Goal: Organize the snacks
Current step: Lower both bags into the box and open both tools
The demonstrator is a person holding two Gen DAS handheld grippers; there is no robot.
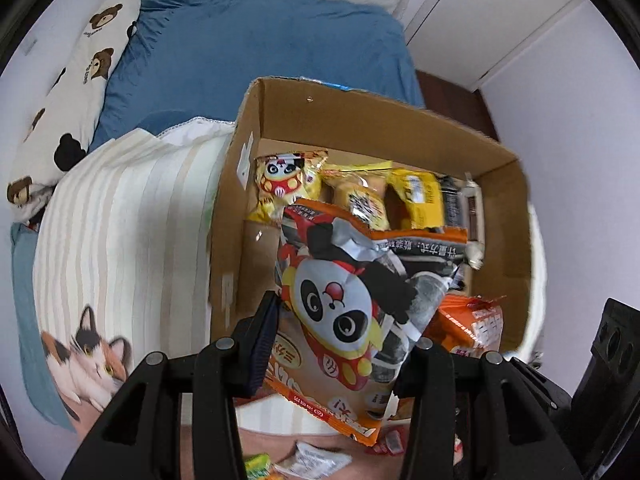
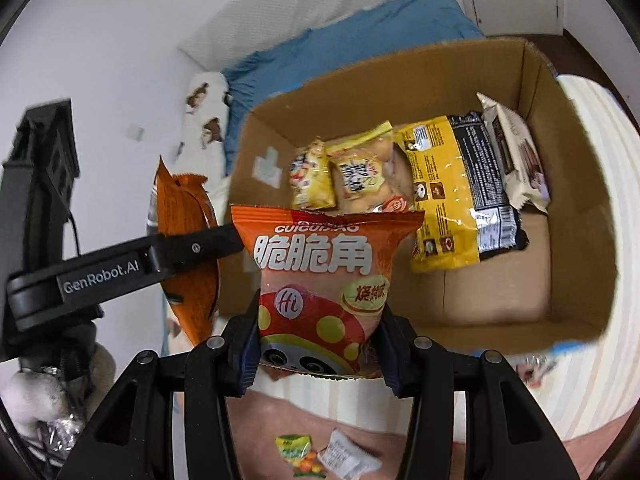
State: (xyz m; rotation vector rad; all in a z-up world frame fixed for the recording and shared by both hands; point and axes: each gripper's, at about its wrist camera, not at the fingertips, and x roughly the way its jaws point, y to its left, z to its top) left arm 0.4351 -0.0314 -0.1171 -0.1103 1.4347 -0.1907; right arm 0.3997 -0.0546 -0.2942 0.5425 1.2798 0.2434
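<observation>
My left gripper (image 1: 340,344) is black with dark blue ribbed pads, and the bag (image 1: 344,320) in it is orange with a black-and-white panda in red and yellow; the bag (image 2: 320,280) in my right gripper (image 2: 316,344) is orange with white lettering and a red cap dotted yellow. The box (image 2: 580,200) is plain brown, with yellow packets (image 2: 440,200) inside. The bed sheet (image 1: 240,60) is blue, the blanket (image 1: 120,220) cream-striped with a calico cat print, the pillow (image 1: 80,72) white with brown bears.

Free box floor (image 2: 492,280) before snack row (image 2: 400,184)
</observation>
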